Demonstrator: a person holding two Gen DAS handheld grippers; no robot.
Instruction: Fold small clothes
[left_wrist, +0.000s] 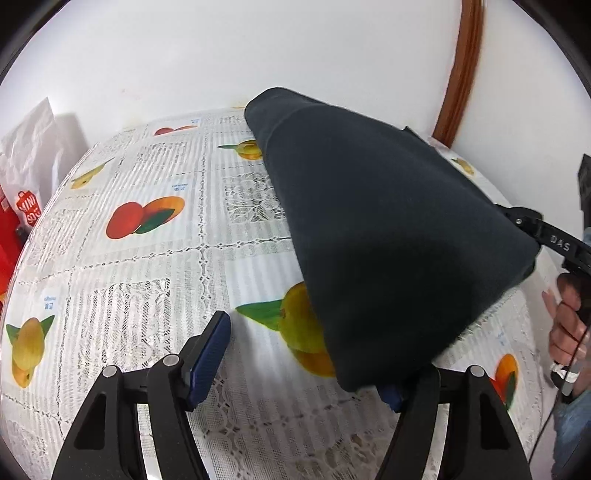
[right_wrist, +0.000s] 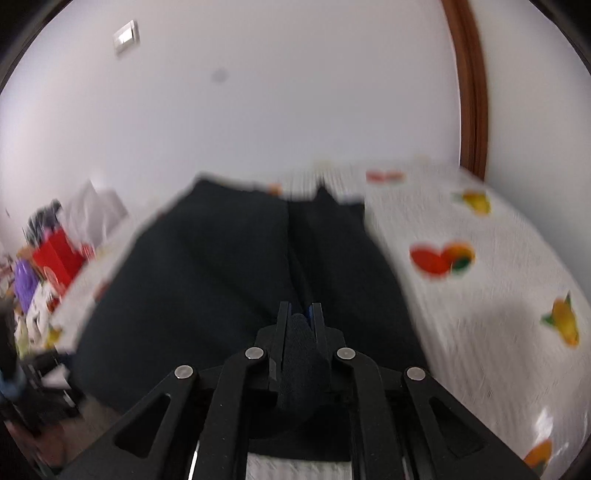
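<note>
Covering the worktop (left_wrist: 155, 258) is a white lace cloth printed with fruit; the dark garment (left_wrist: 388, 229) lies across its far right part, with one near portion raised off the surface. Clamped on a fold of that garment, the right tool (right_wrist: 301, 314) has its jaws nearly together. Near the front edge, the left tool (left_wrist: 306, 354) stands open, its right finger hidden under the garment's hanging corner.

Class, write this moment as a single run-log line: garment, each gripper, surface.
garment: dark cloth lifted off tablecloth | right gripper: shut on cloth | left gripper: open, cloth edge draped over one side
</note>
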